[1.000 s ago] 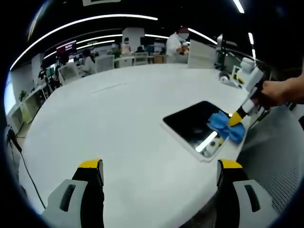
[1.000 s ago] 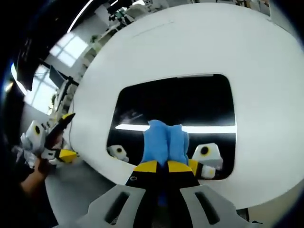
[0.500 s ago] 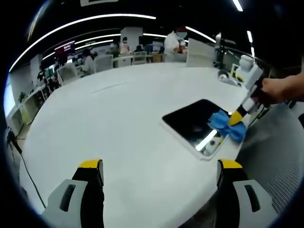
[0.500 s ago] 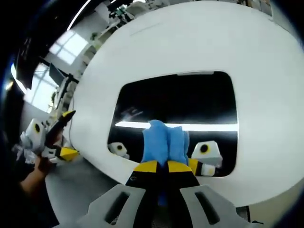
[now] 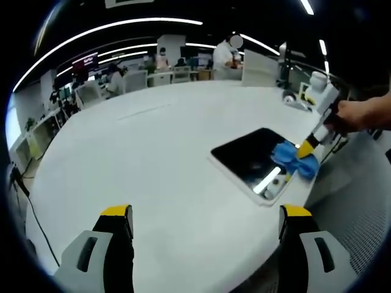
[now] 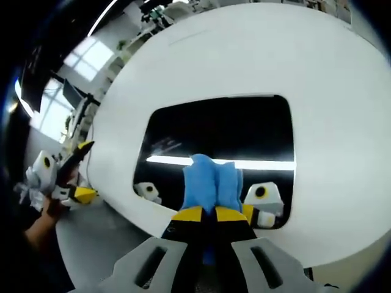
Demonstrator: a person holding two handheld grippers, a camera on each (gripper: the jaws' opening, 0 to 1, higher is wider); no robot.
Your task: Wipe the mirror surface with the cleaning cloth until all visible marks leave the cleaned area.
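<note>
The mirror lies flat near the edge of the white tabletop, dark, reflecting a bright ceiling strip. In the right gripper view the right tool is clamped on the blue cloth, jaws together, and the cloth is pressed on the near part of the glass — this close look also catches a faint smudge on the mirror's left part, and the tool's reflection beside the cloth.

The left gripper view takes in far more: the whole tabletop, the mirror at its right edge, the cloth on the mirror's near-right corner, a hand holding the right tool, and an office with people behind. The left tool hangs above bare tabletop, jaws wide apart, holding nothing.
</note>
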